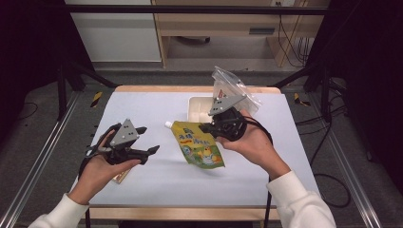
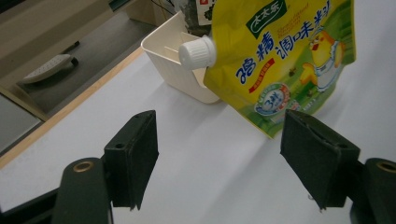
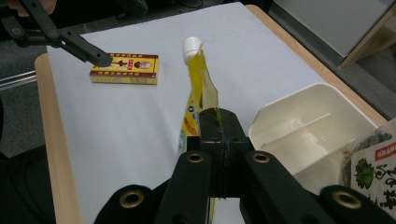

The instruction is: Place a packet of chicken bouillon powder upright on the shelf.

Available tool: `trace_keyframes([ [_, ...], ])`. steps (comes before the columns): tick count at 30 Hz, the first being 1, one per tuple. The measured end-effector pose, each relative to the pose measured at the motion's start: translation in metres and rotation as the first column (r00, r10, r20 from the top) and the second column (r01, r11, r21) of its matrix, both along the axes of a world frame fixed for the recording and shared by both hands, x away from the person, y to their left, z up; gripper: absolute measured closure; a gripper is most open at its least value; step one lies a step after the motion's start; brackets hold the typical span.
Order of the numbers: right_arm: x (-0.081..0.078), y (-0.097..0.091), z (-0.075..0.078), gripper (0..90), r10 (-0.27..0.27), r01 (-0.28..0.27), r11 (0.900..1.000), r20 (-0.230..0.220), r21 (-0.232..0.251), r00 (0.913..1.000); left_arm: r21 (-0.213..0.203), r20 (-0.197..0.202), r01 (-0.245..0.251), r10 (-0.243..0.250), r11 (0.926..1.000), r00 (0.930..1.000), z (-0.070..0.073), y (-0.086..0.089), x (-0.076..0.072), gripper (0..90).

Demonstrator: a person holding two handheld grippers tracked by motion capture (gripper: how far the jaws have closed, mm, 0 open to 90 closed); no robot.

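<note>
Your left hand hides most of the small box (image 1: 120,176) at the table's (image 1: 157,190) near left edge. The pouch's (image 2: 285,60) top is cut off, its print unreadable.

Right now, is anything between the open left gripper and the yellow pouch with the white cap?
Nothing: in the high view, bare white table cover separates the left gripper from the yellow pouch.
</note>
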State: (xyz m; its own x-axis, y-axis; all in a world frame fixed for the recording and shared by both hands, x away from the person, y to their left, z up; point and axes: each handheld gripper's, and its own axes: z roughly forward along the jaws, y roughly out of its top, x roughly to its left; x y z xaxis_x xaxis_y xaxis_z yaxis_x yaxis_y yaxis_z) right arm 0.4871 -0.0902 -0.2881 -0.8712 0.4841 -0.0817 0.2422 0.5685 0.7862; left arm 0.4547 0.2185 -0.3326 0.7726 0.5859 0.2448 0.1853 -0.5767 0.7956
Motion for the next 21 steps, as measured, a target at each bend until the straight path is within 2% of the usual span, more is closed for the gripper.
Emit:
trace_keyframes([
  [7,-0.001,0.005,-0.001,90.0,0.03,-0.03,0.9995,-0.005,-0.009,0.9995,0.033,0.009,0.018,-0.018,0.9993,0.9998,0.014,-0.002,0.005,28.3],
  [10,-0.004,0.005,-0.002,90.0,0.051,-0.051,0.9987,-0.008,-0.004,0.9987,0.052,0.008,0.041,-0.041,0.9978,0.9991,0.019,-0.003,0.005,29.9],
  [12,-0.006,0.006,-0.003,90.0,0.064,-0.064,0.9979,-0.005,-0.002,0.9979,0.03,-0.015,0.055,-0.055,0.998,0.9984,0.023,-0.004,0.006,30.7],
  [14,-0.007,0.006,-0.003,90.0,0.077,-0.077,0.997,-0.002,0.004,0.997,0.008,-0.021,0.066,-0.066,0.9978,0.9976,0.027,-0.005,0.007,31.3],
  [18,-0.011,0.008,-0.003,90.0,0.105,-0.105,0.9945,0.004,-0.001,0.9945,0.009,-0.007,0.079,-0.079,0.9968,0.9969,0.034,-0.009,0.006,32.4],
  [21,-0.012,0.008,-0.002,90.0,0.113,-0.113,0.9936,-0.005,0.009,0.9936,0.029,0.001,0.095,-0.095,0.9951,0.9955,0.038,-0.013,0.006,32.5],
])
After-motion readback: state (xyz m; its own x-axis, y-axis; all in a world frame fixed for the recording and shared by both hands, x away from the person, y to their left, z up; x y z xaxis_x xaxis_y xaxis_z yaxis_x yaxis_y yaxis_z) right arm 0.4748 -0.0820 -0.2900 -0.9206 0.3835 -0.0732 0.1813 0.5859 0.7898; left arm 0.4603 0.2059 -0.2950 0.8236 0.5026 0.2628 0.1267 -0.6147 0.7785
